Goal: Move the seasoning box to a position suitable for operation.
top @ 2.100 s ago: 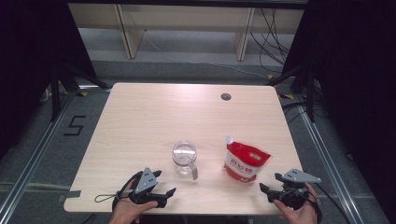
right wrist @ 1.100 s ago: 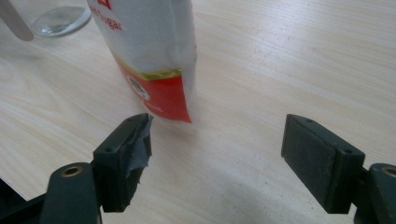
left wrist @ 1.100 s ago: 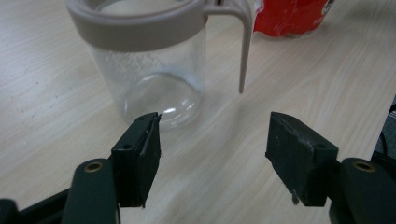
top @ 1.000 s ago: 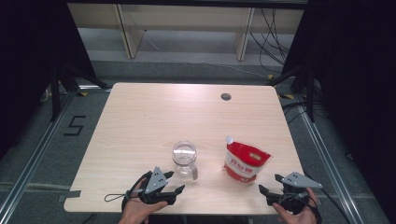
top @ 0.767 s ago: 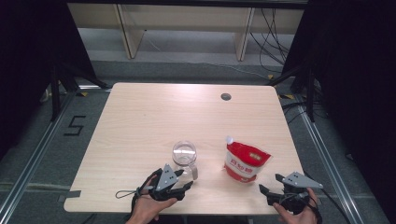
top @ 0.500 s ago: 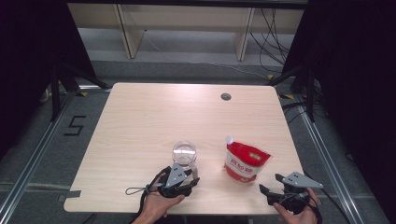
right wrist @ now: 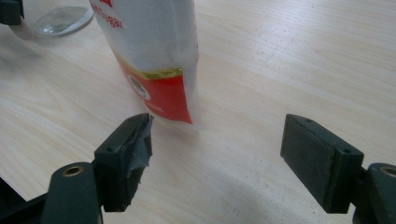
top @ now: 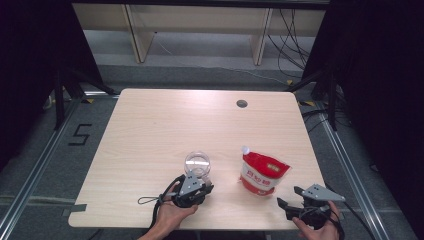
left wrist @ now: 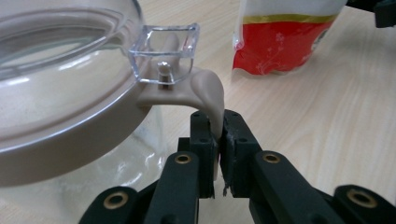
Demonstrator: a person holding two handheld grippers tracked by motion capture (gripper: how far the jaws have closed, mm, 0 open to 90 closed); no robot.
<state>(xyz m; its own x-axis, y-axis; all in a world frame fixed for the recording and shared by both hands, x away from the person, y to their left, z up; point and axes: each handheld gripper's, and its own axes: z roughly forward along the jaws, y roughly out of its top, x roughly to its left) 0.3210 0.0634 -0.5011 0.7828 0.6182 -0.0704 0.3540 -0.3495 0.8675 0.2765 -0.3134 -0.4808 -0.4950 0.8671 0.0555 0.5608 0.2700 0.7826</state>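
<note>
A clear glass jar (top: 197, 162) with a beige rim stands near the table's front edge. My left gripper (top: 201, 181) has just been closing. In the left gripper view it (left wrist: 218, 140) is shut on the jar's beige handle (left wrist: 208, 93), which hangs from the rim (left wrist: 70, 140) below a clear latch. A red and white sugar pouch (top: 261, 172) stands to the right of the jar. My right gripper (top: 287, 196) rests at the front right, open. Its jaws (right wrist: 217, 140) stand wide apart just short of the pouch (right wrist: 154, 56), with nothing between them.
The wooden table (top: 165, 125) has a round cable hole (top: 242, 103) at its back right. Its front edge (top: 125, 222) runs just below both hands. Black frame legs and cables surround the table on the floor.
My left gripper slid right and forward to the jar, and its jaws came together on the beige handle. The right gripper, the pouch and the jar have stayed put.
</note>
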